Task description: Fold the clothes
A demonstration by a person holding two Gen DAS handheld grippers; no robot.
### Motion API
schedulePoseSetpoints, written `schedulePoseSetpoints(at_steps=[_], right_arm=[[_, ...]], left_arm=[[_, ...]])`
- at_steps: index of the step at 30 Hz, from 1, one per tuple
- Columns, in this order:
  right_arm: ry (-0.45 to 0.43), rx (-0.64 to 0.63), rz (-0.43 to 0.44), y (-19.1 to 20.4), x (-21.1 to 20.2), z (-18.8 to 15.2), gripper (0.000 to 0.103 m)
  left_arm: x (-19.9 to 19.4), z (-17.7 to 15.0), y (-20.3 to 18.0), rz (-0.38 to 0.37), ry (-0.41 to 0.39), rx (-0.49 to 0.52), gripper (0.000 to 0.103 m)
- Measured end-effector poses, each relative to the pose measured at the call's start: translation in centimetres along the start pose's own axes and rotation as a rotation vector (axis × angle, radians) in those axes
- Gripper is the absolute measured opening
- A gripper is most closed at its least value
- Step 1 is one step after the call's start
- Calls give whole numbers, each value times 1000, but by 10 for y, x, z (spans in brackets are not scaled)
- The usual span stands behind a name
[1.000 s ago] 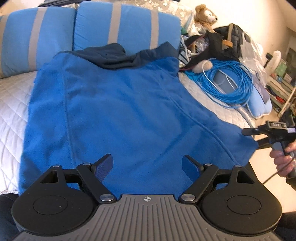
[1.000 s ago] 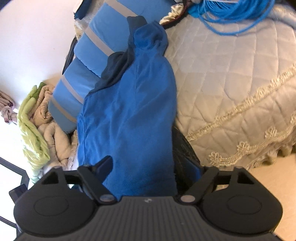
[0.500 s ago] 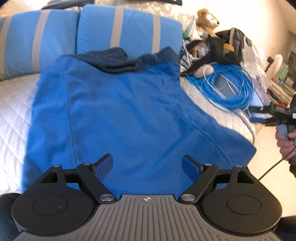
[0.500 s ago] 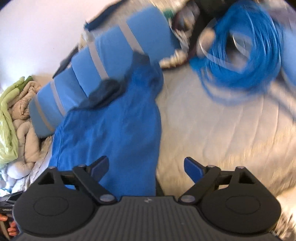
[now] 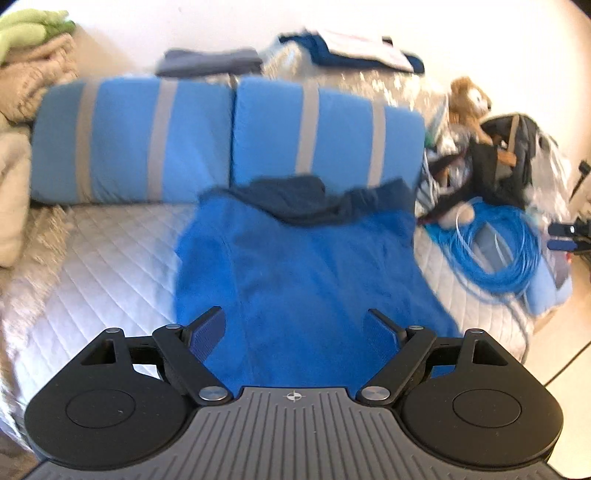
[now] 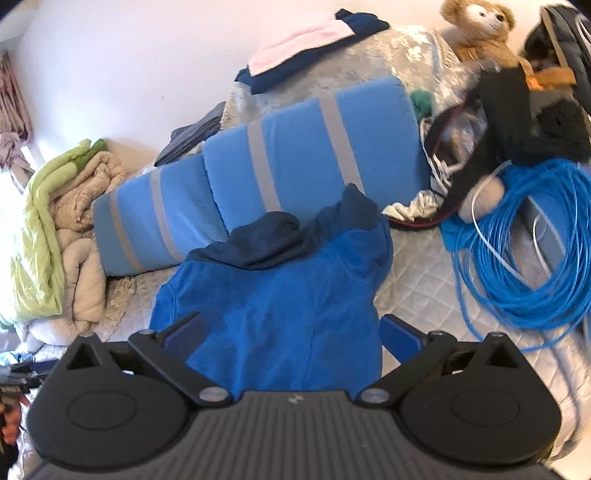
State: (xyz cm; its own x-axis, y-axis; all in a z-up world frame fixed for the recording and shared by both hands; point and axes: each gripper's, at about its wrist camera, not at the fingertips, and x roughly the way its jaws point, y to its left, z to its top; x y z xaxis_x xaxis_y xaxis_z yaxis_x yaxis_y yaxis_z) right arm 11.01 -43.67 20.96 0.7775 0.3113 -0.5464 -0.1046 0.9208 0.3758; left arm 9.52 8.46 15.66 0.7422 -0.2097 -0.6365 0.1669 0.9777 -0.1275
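Left gripper (image 5: 294, 330): jaws spread wide, nothing between the 2 blue ribbed pads, raised clear above the cloth. Right gripper (image 6: 291, 332): jaws at their widest, just opened further, likewise holding nothing, pads not touching fabric.

Directly ahead of and below both claws: blue fleece garment (image 5: 303, 280), spread flat on the bed and running away from the jaws toward the pillows, near edge hidden under the gripper bodies. Soft, napped surface, bright royal blue, faint seams running lengthwise. At the far end, a darker navy collar or hood part (image 6: 280, 240), rumpled, resting against the foot of the pillows.

Beneath the garment: pale quilted bedspread (image 5: 110, 266), stitched in a diamond pattern.

Beyond: 2 light-blue cushions (image 5: 229, 136) with grey vertical stripes, standing side by side, firm and rectangular.

To the right of the garment, near but apart: loose coil of thin blue cable (image 6: 517, 251), many loops, with a white strand among them. Behind it: dark bag (image 6: 535, 122) and a tan plush bear (image 6: 480, 26).

To the left: heap of beige and lime-green bedding (image 6: 55, 229), puffy and creased. On top behind the cushions: folded dark and pink clothes (image 6: 306, 48).
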Motion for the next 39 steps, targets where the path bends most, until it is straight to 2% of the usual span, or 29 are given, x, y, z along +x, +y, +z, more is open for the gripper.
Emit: schedulePoseSetpoints(at_steps=[5,11,13,17,21,24,26,29,35,39], right_arm=[[-37,-75,5,27,-34,39,103],[-142,-145,6,59,-69,94,103],[-179,-178,-4,72,-73,117,103],[-222,-257,-33,94,-62,155,103],[-216,-316,-60,98,-6,158,103],[-141,-320,-102,85,61,144,103],[-88,-278,-125,67,105,135,103],[-57,-189,-153,31,163,127,103],[-43,-160,-203,-24,259,117,103],[-51,-81,-237,-60,311,119,103]], left_arm=[[-46,49,14,28,-67,-16,81],[-77,111,17,54,-168,-5,81],[-83,135,14,79,-211,27,82],[-63,169,14,98,-246,65,87],[3,170,24,87,-238,65,87],[57,159,31,92,-200,61,87],[90,148,34,92,-189,77,87],[130,130,37,93,-179,117,87],[187,102,55,68,-106,77,87],[212,88,68,54,-62,48,87]])
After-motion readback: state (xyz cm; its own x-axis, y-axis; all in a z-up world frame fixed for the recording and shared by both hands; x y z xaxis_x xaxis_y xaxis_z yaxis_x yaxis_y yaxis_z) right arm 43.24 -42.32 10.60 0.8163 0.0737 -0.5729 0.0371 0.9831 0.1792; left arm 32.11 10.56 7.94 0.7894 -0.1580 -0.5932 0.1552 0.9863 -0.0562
